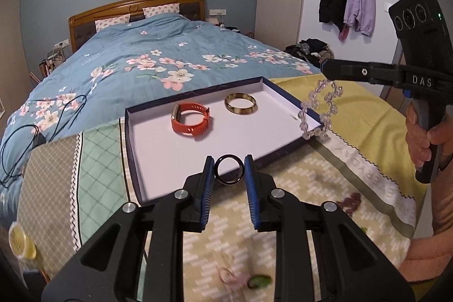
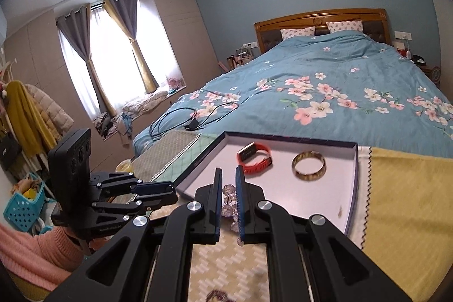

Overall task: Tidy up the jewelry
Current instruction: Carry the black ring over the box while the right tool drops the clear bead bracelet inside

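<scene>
Over tray (image 1: 133, 149) near edge: left gripper (image 1: 229, 170) clamps black ring (image 1: 229, 170); right gripper (image 2: 228, 194), 2 o'clock, grips bead bracelet (image 1: 320, 112). Next: lower both into tray, release.

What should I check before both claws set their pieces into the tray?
1. Left claw clamped on black bangle: ok.
2. Right claw clamped on bead bracelet: ok, its loop hangs free.
3. Bare floor in tray for two more pieces: ok.
4. Orange band and gold bangle clear of the near tray area: ok.
5. Bead bracelet clear of tray wall: cannot tell, it hangs at the corner.
6. Claws apart from each other: ok.
</scene>
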`<action>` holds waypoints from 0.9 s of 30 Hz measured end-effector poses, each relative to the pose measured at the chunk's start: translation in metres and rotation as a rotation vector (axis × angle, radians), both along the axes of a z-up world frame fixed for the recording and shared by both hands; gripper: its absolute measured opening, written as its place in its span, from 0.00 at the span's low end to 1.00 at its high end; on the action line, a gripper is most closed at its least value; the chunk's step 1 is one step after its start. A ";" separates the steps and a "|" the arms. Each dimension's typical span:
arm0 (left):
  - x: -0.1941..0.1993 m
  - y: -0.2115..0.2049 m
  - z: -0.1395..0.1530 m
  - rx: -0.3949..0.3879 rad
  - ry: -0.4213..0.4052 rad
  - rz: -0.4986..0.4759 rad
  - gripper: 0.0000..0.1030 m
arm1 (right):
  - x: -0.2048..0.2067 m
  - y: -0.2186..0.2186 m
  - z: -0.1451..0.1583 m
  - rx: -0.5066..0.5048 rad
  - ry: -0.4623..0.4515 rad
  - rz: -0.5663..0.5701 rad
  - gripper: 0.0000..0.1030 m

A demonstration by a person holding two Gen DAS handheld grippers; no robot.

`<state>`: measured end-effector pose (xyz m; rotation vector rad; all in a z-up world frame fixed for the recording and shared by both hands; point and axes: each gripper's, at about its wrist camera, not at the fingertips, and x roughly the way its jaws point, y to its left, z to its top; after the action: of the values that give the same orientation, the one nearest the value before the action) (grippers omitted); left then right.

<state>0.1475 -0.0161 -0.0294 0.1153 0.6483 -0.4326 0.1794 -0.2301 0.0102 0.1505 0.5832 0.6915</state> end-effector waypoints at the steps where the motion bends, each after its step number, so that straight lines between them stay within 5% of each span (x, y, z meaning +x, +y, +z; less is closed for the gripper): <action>1: 0.004 -0.001 0.000 0.004 0.000 0.002 0.21 | 0.007 -0.001 0.000 0.011 0.009 -0.002 0.07; 20: 0.072 -0.005 -0.021 0.057 0.064 0.037 0.21 | 0.075 0.008 -0.028 0.025 0.110 -0.050 0.00; 23: 0.076 -0.006 -0.025 0.067 0.076 0.034 0.21 | 0.077 0.012 -0.039 -0.034 0.151 -0.046 0.06; 25: 0.078 -0.007 -0.028 0.071 0.086 0.035 0.21 | 0.079 0.015 -0.051 -0.088 0.194 -0.036 0.23; 27: 0.081 -0.006 -0.030 0.069 0.095 0.037 0.21 | 0.079 0.020 -0.062 -0.158 0.230 -0.024 0.27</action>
<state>0.2284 -0.0221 -0.0593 0.1488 0.7579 -0.3821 0.2585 -0.2102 -0.0519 0.0897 0.8523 0.6060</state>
